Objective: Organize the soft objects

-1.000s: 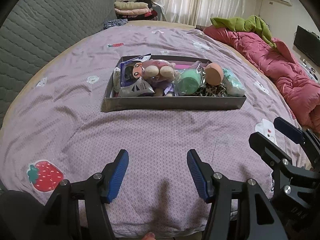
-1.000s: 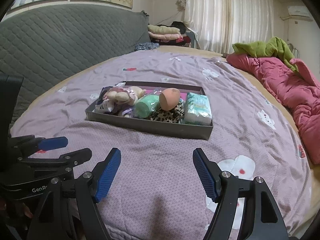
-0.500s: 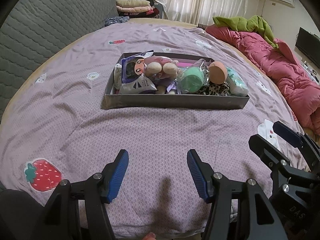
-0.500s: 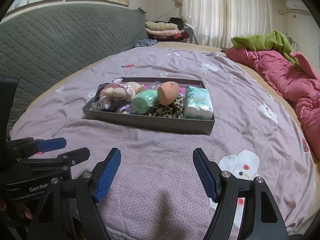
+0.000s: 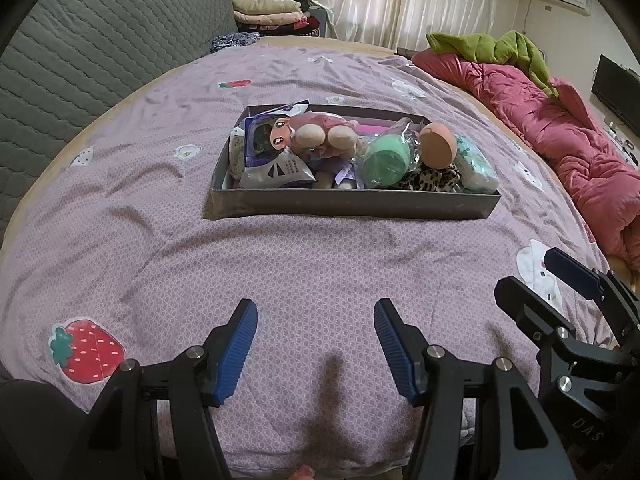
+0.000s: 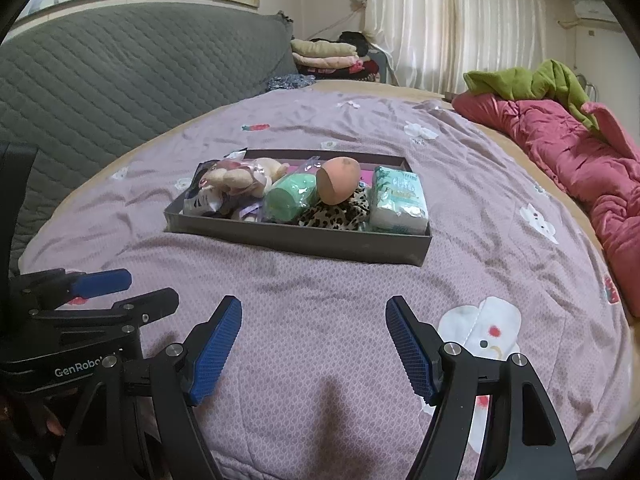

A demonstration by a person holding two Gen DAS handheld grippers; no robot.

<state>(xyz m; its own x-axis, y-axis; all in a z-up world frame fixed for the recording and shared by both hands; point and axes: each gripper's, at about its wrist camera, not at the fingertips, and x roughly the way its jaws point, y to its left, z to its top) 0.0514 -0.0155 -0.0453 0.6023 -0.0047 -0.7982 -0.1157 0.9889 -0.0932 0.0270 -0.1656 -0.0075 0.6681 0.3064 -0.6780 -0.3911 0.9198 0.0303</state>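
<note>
Between the left gripper's (image 5: 316,344) wide-parted, empty jaws lies bare bedsheet (image 5: 320,264); right gripper (image 6: 314,348) likewise released, empty. Ahead, well beyond both, the tray's (image 5: 352,203) near wall.

The left gripper (image 5: 316,344) hovers with jaws apart and empty over the bed (image 5: 160,220), short of the filled tray (image 5: 352,204).

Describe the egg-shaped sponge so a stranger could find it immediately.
On the purple bedsheet sits a shallow grey tray packed with soft items. Toward its right end, between the green roll and the tissue pack, the sponge stands: smooth, peach-orange, unwrapped.
</note>
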